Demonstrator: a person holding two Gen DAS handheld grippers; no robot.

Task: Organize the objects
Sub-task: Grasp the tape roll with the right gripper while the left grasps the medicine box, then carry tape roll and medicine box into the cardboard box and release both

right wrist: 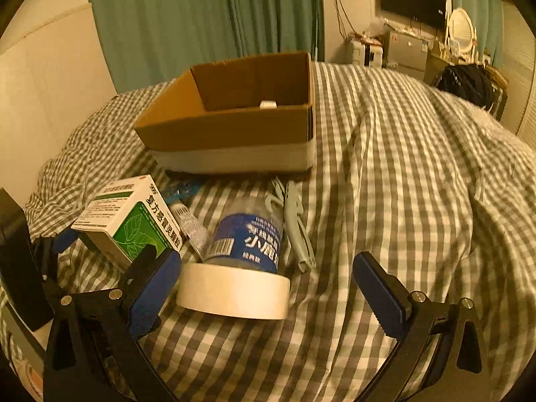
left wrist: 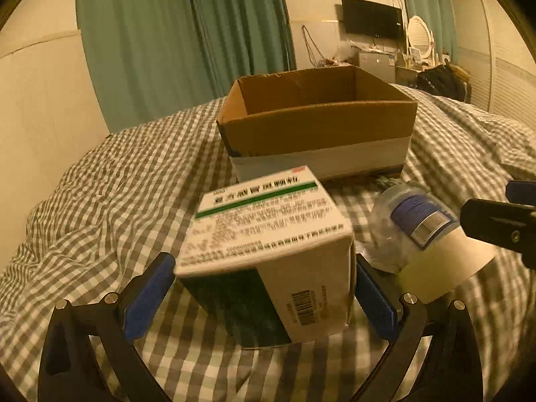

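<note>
Left wrist view shows the left gripper [left wrist: 264, 288] clamped on a white and green medicine box [left wrist: 268, 251], its blue pads [left wrist: 149, 299] pressed to the two sides, the box tilted and raised off the checked bedspread [left wrist: 110, 194]. At 12 o'clock from the medicine box stands an open cardboard box [left wrist: 318, 124] with a white band round its base, near but apart. At 3 o'clock lies a clear tub with a blue label [left wrist: 415, 217], on its side, with a roll of pale tape [left wrist: 452, 261] against its near end. The black tip of the other gripper enters from the right edge, just beside the tape.

Right wrist view has the right gripper [right wrist: 268, 291] spread wide with nothing between its pads [right wrist: 378, 298]; the tape roll [right wrist: 234, 289] lies on the bedspread [right wrist: 385, 174] in the gap, nearer the left finger. Right behind it at 12 o'clock the blue-labelled tub [right wrist: 248, 238] touches the roll. At 10 o'clock sits the medicine box [right wrist: 127, 221], with the left gripper's dark frame around its near side. A grey tool with a white cord [right wrist: 294, 224] lies at 1 o'clock, beside the tub. The cardboard box [right wrist: 231, 127] stands further off at 12 o'clock, a small white thing [right wrist: 268, 104] inside it. Green curtains [right wrist: 207, 16] hang behind; a dark screen [right wrist: 412, 0] is on the far wall at 2 o'clock.
</note>
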